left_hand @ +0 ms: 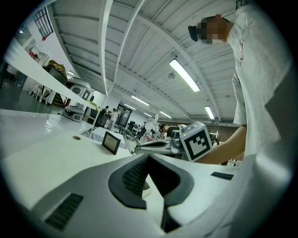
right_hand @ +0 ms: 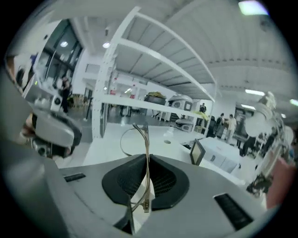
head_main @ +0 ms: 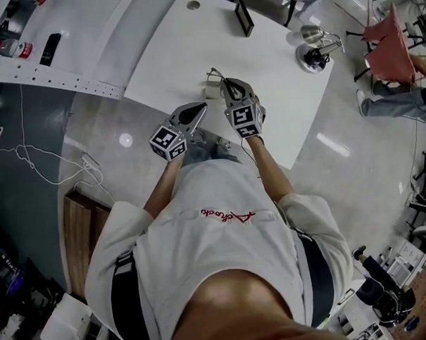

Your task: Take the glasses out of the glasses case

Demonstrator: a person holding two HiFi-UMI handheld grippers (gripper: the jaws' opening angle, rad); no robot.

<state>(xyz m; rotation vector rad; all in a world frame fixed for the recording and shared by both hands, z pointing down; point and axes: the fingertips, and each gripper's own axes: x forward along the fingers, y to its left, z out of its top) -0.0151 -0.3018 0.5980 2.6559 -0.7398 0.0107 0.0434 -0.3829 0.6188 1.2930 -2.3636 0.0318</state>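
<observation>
The right hand-held gripper has its jaws pinched tight on the thin gold wire-rimmed glasses, which stick up past its tips, above the white bench beyond. The left hand-held gripper beside it looks closed on nothing. I can pick out no glasses case around them, so the taking-out seems done, with only the setting down left.
</observation>
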